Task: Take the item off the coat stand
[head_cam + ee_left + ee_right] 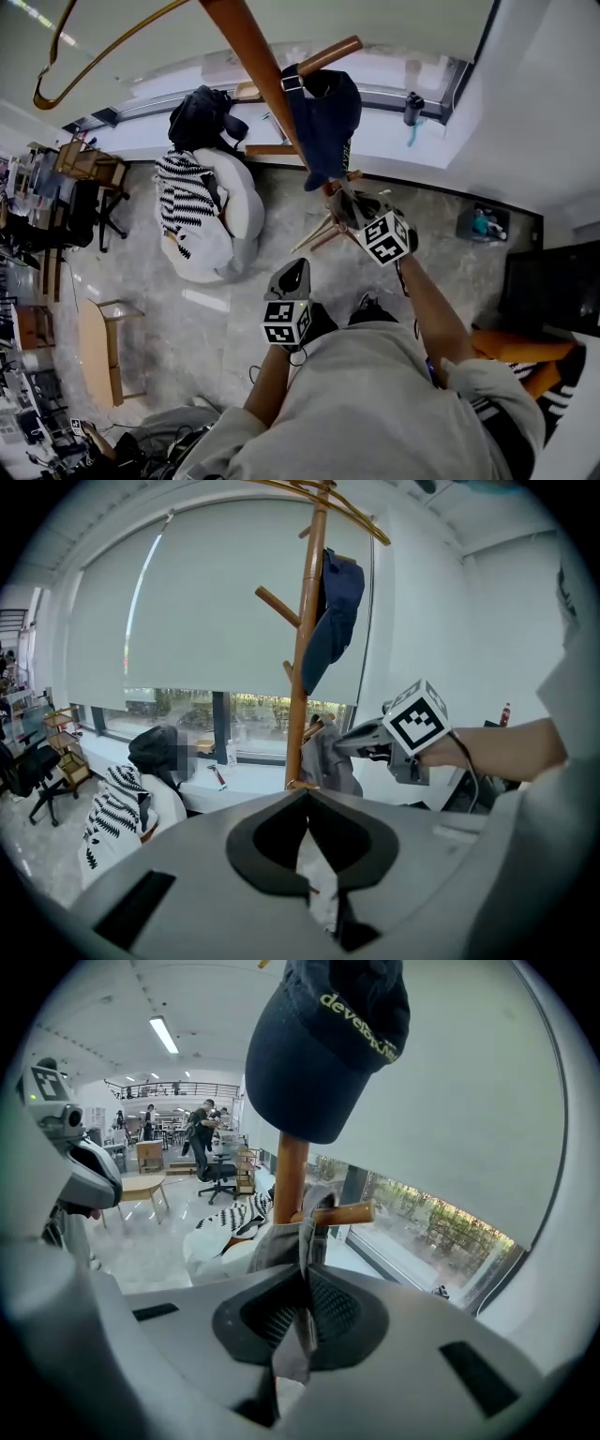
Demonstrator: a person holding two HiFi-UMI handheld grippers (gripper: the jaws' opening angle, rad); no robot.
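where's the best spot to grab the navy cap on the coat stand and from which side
Grip the brim. The cap hangs from an upper peg, so the brim dangles lowest and free, clear of the pole. Come from below, on the side away from the pole, then lift up and out along the tilted peg.

Coat stand (307, 667): your wooden pole stands upright, pegs angling off it.
Upper peg (333, 52): navy cap (323, 1044) hangs from it.
Lower peg (347, 1211): grey cloth (281, 1241) draped over it.
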